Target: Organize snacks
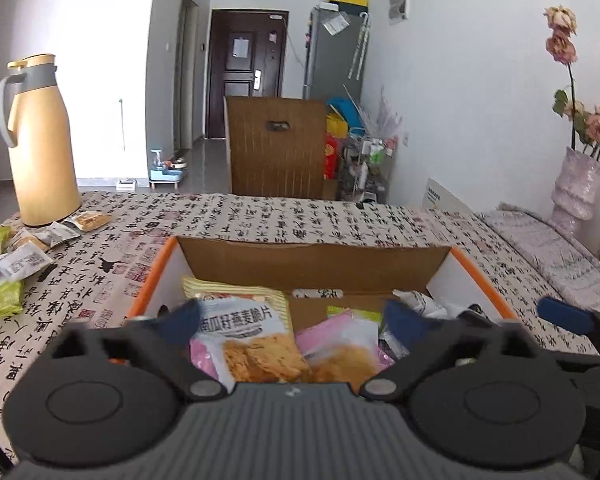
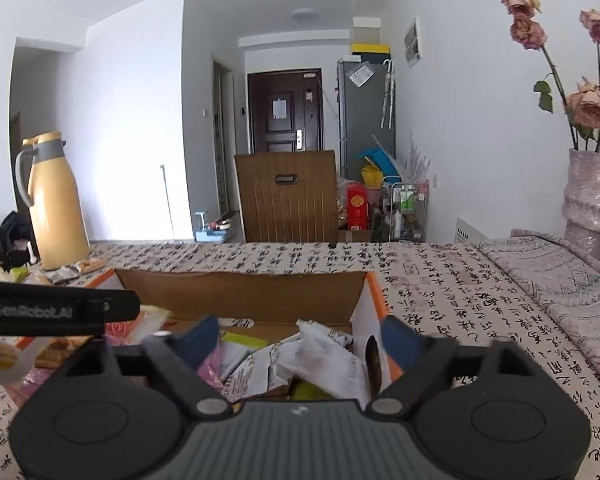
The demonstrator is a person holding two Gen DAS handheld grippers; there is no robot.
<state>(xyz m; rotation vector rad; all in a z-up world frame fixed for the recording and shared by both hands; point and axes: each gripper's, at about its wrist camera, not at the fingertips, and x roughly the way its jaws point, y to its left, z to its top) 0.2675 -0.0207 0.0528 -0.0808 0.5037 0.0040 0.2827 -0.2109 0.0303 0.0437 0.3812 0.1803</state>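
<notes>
Both claws gape over the box (image 1: 316,258) — oat-crisp packet (image 1: 252,332) lying lengthwise.

**Legible text in the two wrist views**

The snack packet (image 1: 256,336) lying in the cardboard box (image 1: 312,260) bears large dark Chinese characters on a pale band, reading roughly "南瓜籽燕麦脆片"; the first character is partly hidden. In the right wrist view, the black arm of the left tongs (image 2: 60,312), just left of the box, carries the grey wording "GenRobot.AI". The bench cloth (image 1: 284,216) around the box is printed all over with black brush-style Chinese calligraphy and red seal stamps, too distorted to read. Print on the small packets (image 1: 20,260) left of the box is too small to make out.
</notes>
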